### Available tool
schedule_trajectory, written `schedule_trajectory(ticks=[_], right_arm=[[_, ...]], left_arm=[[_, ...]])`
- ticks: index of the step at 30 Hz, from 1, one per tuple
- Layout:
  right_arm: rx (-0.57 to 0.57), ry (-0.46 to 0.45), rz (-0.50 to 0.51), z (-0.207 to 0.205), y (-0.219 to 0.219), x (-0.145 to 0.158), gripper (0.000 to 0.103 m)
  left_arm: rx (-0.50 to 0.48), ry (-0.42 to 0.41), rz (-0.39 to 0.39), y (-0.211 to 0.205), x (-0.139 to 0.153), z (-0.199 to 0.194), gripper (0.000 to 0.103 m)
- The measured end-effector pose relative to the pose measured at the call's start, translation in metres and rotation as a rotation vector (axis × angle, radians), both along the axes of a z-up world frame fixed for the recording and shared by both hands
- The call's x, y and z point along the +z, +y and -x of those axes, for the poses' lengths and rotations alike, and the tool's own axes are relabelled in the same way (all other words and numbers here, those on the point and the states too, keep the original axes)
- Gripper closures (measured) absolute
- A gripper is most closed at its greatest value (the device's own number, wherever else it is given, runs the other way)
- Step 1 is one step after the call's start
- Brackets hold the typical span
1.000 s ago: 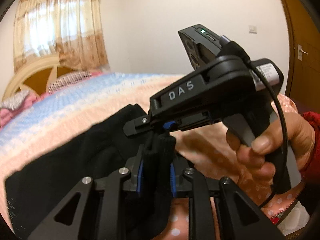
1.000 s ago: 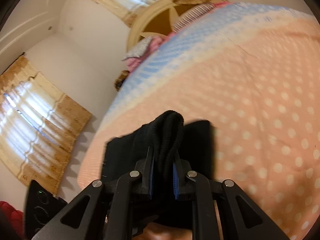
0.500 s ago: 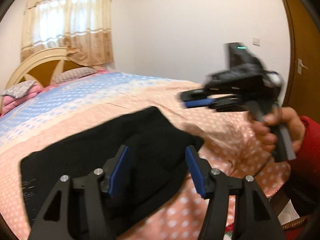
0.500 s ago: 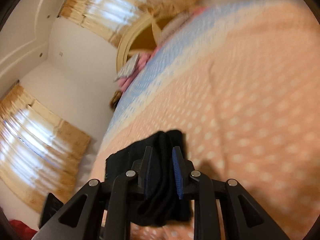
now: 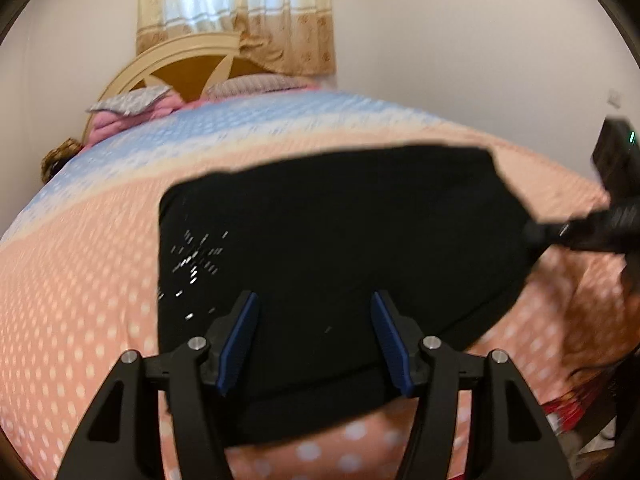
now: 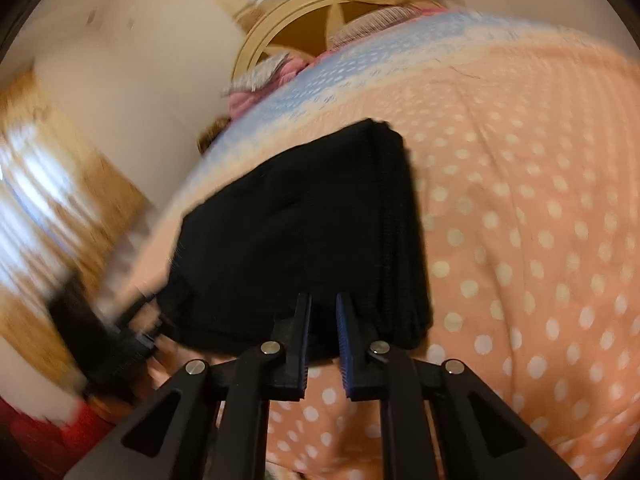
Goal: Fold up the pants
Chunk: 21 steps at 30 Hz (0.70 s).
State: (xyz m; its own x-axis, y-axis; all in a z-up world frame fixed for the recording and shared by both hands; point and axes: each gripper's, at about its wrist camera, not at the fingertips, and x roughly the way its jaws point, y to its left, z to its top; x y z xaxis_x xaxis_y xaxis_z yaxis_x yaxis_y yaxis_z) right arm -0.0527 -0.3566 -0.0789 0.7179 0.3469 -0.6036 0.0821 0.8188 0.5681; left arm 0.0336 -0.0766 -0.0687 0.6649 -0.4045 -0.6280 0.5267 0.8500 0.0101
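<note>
Peach polka-dot bedding (image 5: pixel 80 280) covers the bed, blue toward the far headboard (image 5: pixel 184 60) and curtain (image 5: pixel 240 8). Black pants (image 5: pixel 340 240) lie folded on it, small white print at their left too blurred to read. Left hand-held gripper (image 5: pixel 314 340) is spread above them, pinching nothing. Right hand-held gripper (image 6: pixel 322 344) is closing, its narrow gap empty, at the pants' near edge.

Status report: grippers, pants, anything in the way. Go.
Left gripper open over pants, nothing gripped. Right gripper closing, a gap between its fingers, no cloth in it. Pants folded flat on bedspread. Nothing in the way.
</note>
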Motion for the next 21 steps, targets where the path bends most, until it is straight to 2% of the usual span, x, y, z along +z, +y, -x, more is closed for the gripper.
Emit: schedule_trajectory(ticks=[1, 2, 5, 8, 10, 12, 16, 18, 19, 21], right_arm=[[-0.01, 0.008, -0.046, 0.0, -0.004, -0.001, 0.091], [-0.011, 0.017, -0.048, 0.0, -0.004, 0.0, 0.091], [0.01, -0.013, 0.063, -0.002, 0.011, 0.027, 0.088], [0.118, -0.121, 0.124, -0.021, 0.043, 0.065, 0.088], [0.205, -0.154, 0.145, -0.044, 0.069, 0.079, 0.088], [0.305, -0.159, 0.161, -0.081, 0.102, 0.086, 0.088], [0.479, -0.138, 0.216, -0.14, 0.161, 0.085, 0.088], [0.522, -0.118, 0.307, -0.166, 0.19, 0.081, 0.088], [0.542, -0.1, 0.368, -0.181, 0.204, 0.079, 0.088], [0.569, -0.063, 0.413, -0.202, 0.211, 0.072, 0.088]], left_arm=[[0.0, 0.003, 0.009, 0.002, 0.001, 0.002, 0.041], [-0.003, 0.008, 0.016, 0.004, 0.007, 0.003, 0.041], [-0.014, 0.011, 0.02, 0.009, 0.021, 0.007, 0.041], [-0.014, -0.005, 0.08, 0.024, 0.033, 0.01, 0.038], [0.041, -0.047, 0.106, 0.036, 0.039, 0.003, 0.036], [0.104, -0.051, 0.109, 0.046, 0.035, -0.007, 0.036], [0.184, 0.103, 0.15, 0.063, 0.008, -0.035, 0.036], [0.181, 0.164, 0.164, 0.064, -0.004, -0.041, 0.036], [0.177, 0.198, 0.205, 0.067, -0.01, -0.044, 0.036], [0.156, 0.221, 0.249, 0.069, -0.012, -0.047, 0.036]])
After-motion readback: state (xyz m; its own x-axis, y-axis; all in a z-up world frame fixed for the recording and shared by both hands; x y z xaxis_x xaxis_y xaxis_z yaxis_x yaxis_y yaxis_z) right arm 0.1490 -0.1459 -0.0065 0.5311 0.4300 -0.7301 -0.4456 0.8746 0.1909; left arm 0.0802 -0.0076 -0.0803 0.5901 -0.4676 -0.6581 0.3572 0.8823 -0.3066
